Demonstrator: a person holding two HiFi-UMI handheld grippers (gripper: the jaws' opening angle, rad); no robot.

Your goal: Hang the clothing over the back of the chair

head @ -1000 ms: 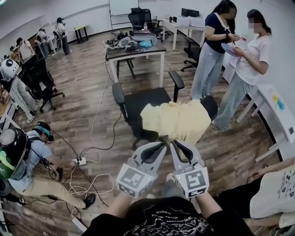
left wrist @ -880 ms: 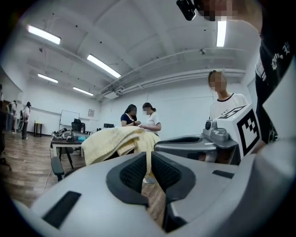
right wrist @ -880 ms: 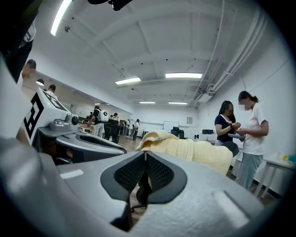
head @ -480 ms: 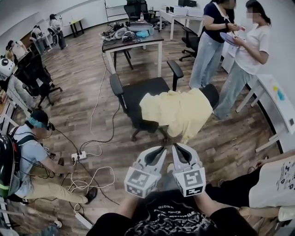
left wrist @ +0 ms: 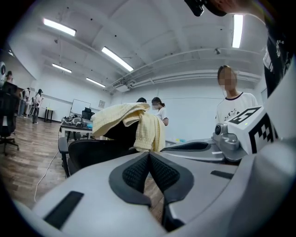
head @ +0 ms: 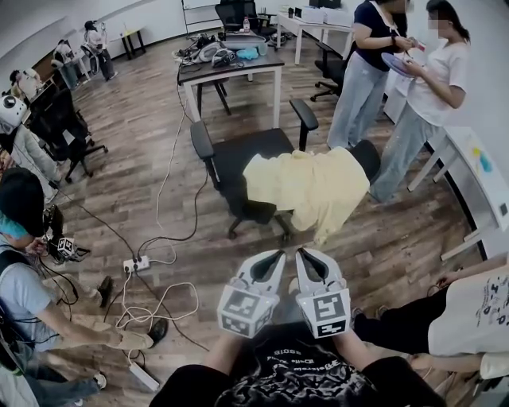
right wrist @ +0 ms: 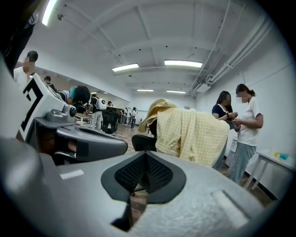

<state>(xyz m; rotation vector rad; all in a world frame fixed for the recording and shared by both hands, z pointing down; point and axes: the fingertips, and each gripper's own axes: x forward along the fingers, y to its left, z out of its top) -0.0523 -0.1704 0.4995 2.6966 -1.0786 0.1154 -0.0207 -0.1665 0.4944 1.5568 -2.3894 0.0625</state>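
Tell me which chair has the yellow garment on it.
The black chair mid-floor: the garment hangs over its back. The chair at left and the chair by the desks carry none.

I see pale grey shells on the left gripper and right gripper, each with a cube of black-and-white square markers behind. Their pads are black and mesh-textured. My top is black with pale print.

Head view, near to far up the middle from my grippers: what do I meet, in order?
Left gripper and right gripper side by side, jaws shut → wood floor → yellow clothing draped on the backrest → black seat → cluttered table → office chair at the far end.
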